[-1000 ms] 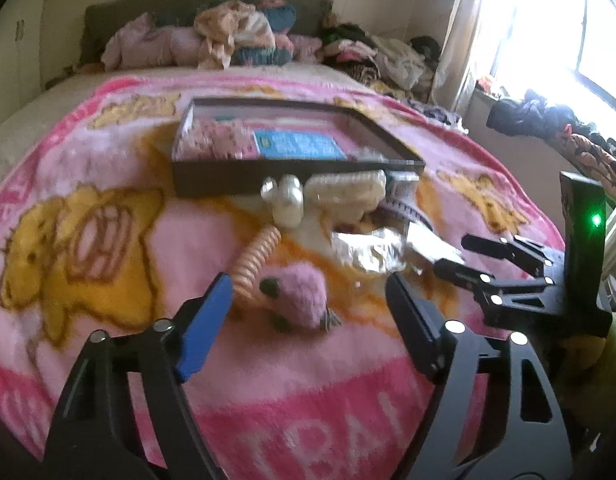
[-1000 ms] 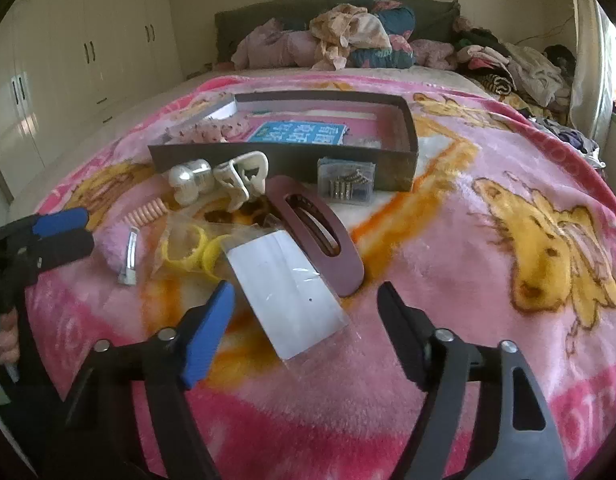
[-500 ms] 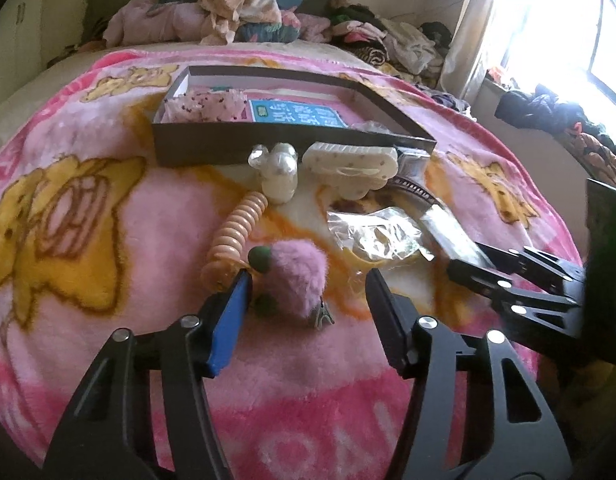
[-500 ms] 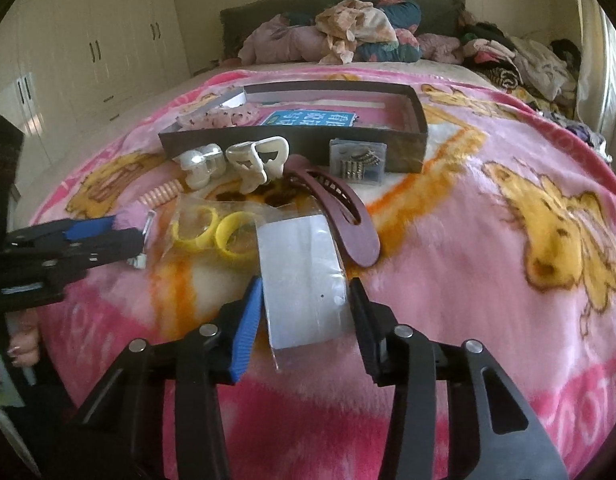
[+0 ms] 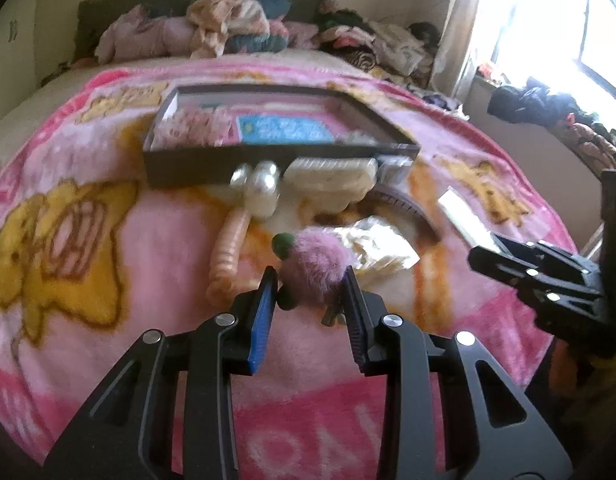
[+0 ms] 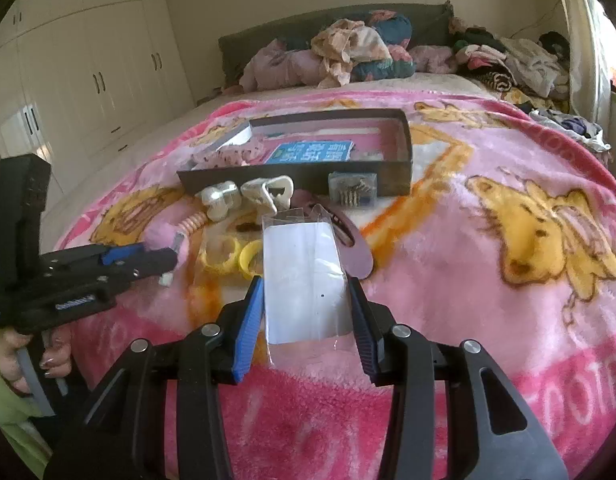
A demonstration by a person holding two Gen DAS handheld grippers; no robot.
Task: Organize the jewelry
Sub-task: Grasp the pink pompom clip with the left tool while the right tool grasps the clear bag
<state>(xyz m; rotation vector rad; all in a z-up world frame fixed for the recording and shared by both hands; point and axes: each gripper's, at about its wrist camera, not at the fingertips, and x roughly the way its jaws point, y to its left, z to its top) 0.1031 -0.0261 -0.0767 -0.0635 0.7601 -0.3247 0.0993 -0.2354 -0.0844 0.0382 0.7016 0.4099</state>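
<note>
Between the left gripper's (image 5: 309, 280) fingers sits a fuzzy pink hair clip (image 5: 313, 266), their jaws having just closed onto it. Right gripper (image 6: 306, 292) clamps a clear plastic packet (image 6: 304, 280) by its edges; beyond both fingertips lies the dark box (image 6: 391, 178).

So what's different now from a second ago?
Both grippers have just been closing. The left gripper came in onto the pink fluffy clip; the right gripper closed on the clear packet and tilted it up. The dark box and other pieces stayed put.
</note>
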